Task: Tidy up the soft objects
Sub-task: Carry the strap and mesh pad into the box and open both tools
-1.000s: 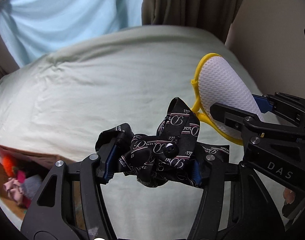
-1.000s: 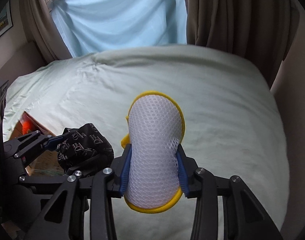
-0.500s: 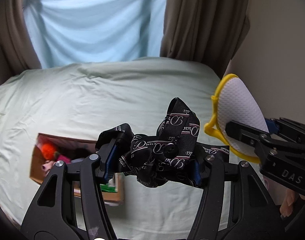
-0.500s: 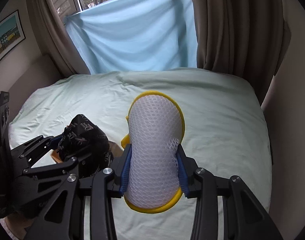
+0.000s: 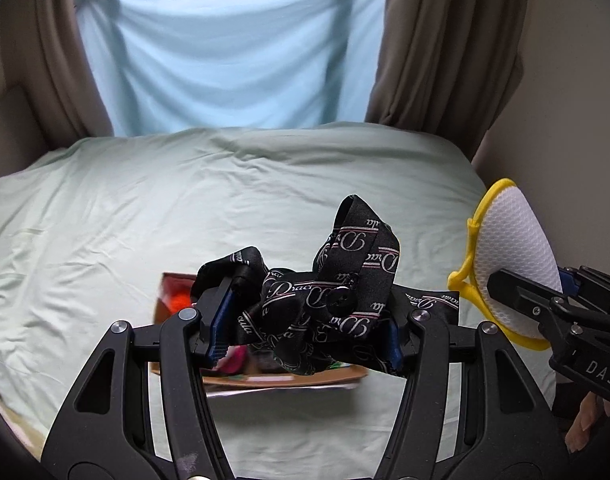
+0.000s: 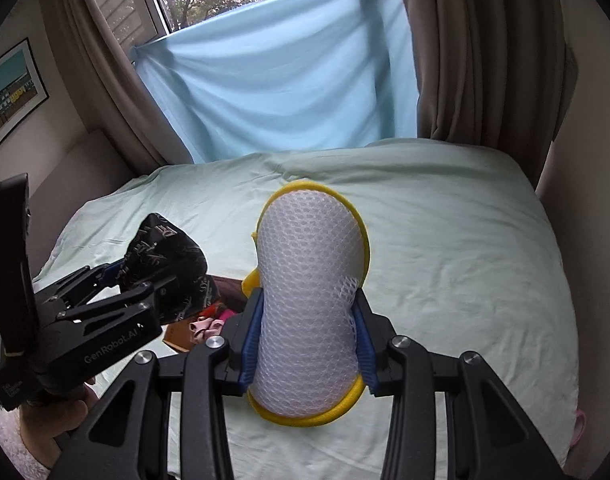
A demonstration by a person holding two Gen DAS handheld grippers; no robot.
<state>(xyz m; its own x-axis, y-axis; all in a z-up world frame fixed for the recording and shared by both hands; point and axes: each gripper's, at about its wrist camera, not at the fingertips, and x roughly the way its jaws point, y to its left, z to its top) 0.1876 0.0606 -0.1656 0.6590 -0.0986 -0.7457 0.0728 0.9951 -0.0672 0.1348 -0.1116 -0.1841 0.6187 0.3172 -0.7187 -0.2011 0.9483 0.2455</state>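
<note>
- Pale green bedding covers the bed (image 5: 153,216) that fills the room below you, with a light blue sheet (image 5: 229,52) hung over the window past its far edge and brown curtains (image 5: 445,40) on both sides.
- On the bed, nearer its close edge and left of the middle, sits an open cardboard box (image 5: 265,380) with bright soft things inside; both of your tools are raised above the bedding here.
- Your left gripper (image 5: 309,320) is clamped at a middling width on a bunched black strap printed with white script (image 5: 357,264); it hangs over the box, one loop sticking up.
- Your right gripper (image 6: 307,332) is pinched narrow around a white mesh pouch with a yellow rim (image 6: 311,256), squeezing its waist; the pouch stands upright above the bedding, just right of the box.
- Your hand (image 6: 49,416) shows under the left tool, with a fuzzy white cuff at the wrist.
</note>
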